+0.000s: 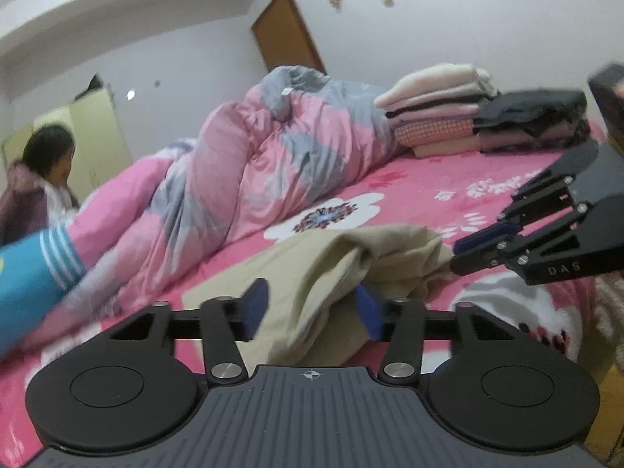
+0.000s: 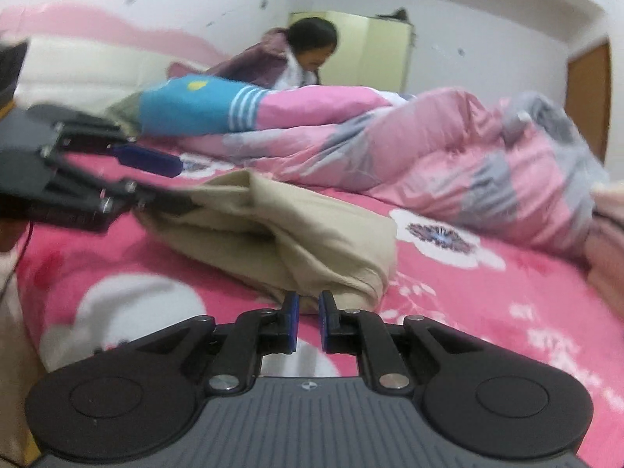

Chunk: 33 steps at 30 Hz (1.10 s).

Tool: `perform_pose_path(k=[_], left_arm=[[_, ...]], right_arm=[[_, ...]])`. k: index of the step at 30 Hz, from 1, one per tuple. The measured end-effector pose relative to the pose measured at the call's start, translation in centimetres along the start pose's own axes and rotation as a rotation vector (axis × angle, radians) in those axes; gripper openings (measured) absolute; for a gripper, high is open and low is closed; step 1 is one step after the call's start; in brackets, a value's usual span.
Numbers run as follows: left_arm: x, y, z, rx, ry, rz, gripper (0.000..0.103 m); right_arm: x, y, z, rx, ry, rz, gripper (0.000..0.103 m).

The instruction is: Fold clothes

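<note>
Pink floral bedsheet [image 1: 409, 191], white walls [image 1: 195, 46]

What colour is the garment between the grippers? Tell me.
Beige garment, plain; clearest in the right wrist view.

1. beige folded cloth garment [image 2: 273, 230]: matt, soft, creased.
2. pink floral bedsheet [image 1: 409, 202]: smooth matt fabric.
3. pink-and-grey quilted duvet [image 1: 273, 148]: faint sheen.
4. brown wooden door [image 1: 288, 31]: smooth.

One beige garment [image 1: 335, 273] on the pink floral sheet [image 1: 409, 191], two stacks of folded clothes — one pale [image 1: 436, 109], one dark [image 1: 534, 121] — one bunched pink-and-grey quilt [image 1: 265, 156], two grippers — left [image 1: 312, 312] and right [image 2: 308, 321] — one person [image 2: 308, 54], one brown door [image 1: 288, 31]
</note>
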State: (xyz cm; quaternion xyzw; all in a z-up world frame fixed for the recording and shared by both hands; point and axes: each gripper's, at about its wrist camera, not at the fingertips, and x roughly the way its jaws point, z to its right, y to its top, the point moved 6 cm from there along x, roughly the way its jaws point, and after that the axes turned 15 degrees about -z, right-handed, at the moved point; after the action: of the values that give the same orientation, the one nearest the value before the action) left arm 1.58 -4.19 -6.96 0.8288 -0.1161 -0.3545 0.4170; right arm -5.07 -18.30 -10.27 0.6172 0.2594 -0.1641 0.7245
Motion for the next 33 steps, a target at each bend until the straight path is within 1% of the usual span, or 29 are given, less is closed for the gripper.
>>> perform_pose_path(k=[4, 7, 8, 9, 10, 11, 12, 14, 15, 17, 19, 22, 26, 28, 30, 33], left_arm=[[2.4, 1.5, 2.2, 0.136, 0.059, -0.012, 0.056], [4.1, 2.2, 2.8, 0.157, 0.044, -0.025, 0.054], [4.4, 2.4, 2.8, 0.155, 0.038, -0.028, 0.051], [4.8, 2.5, 2.9, 0.153, 0.031, -0.030, 0.041], [5.0, 2.6, 2.9, 0.147, 0.020, -0.029, 0.037], [5.2, 2.7, 2.9, 0.140, 0.011, -0.027, 0.028], [5.1, 2.7, 2.9, 0.129, 0.009, -0.019, 0.017], [4.8, 2.7, 2.7, 0.098, -0.004, -0.001, 0.011], [4.6, 2.7, 2.5, 0.078, -0.014, 0.007, 0.009], [4.1, 2.6, 2.2, 0.032, -0.045, 0.024, 0.007], [3.9, 2.3, 1.9, 0.014, -0.054, 0.029, 0.007], [3.7, 2.1, 1.6, -0.010, -0.071, 0.040, 0.007], [3.6, 2.0, 1.4, -0.033, -0.097, 0.059, 0.007], [3.5, 1.9, 1.4, -0.042, -0.104, 0.064, 0.006], [3.4, 2.0, 1.4, -0.042, -0.100, 0.069, 0.006], [3.0, 2.0, 1.1, -0.039, -0.096, 0.083, 0.006]], right_arm=[[0.1, 0.4, 1.0, 0.067, 0.042, 0.011, 0.011], [-0.1, 0.4, 1.7, 0.090, 0.051, 0.020, 0.011], [-0.1, 0.4, 1.9, 0.097, 0.055, 0.021, 0.011], [0.0, 0.4, 2.1, 0.103, 0.060, 0.022, 0.011], [0.1, 0.3, 2.1, 0.105, 0.065, 0.023, 0.011], [0.2, 0.4, 2.0, 0.104, 0.069, 0.025, 0.011], [0.6, 0.5, 2.0, 0.103, 0.073, 0.024, 0.011], [1.5, 1.0, 1.7, 0.101, 0.078, 0.019, 0.011], [2.0, 1.2, 1.6, 0.100, 0.081, 0.017, 0.011], [3.2, 1.9, 1.8, 0.140, 0.068, 0.009, 0.009], [4.0, 2.7, 2.6, 0.226, 0.074, 0.032, 0.005], [4.0, 2.9, 3.1, 0.324, 0.105, 0.064, 0.006], [3.4, 1.7, 3.1, 0.403, 0.185, 0.058, 0.007], [4.0, 2.2, 4.0, 0.479, 0.201, 0.089, 0.006], [4.8, 2.7, 5.2, 0.585, 0.253, 0.126, 0.005], [5.0, 2.1, 5.6, 0.668, 0.329, 0.104, 0.007]])
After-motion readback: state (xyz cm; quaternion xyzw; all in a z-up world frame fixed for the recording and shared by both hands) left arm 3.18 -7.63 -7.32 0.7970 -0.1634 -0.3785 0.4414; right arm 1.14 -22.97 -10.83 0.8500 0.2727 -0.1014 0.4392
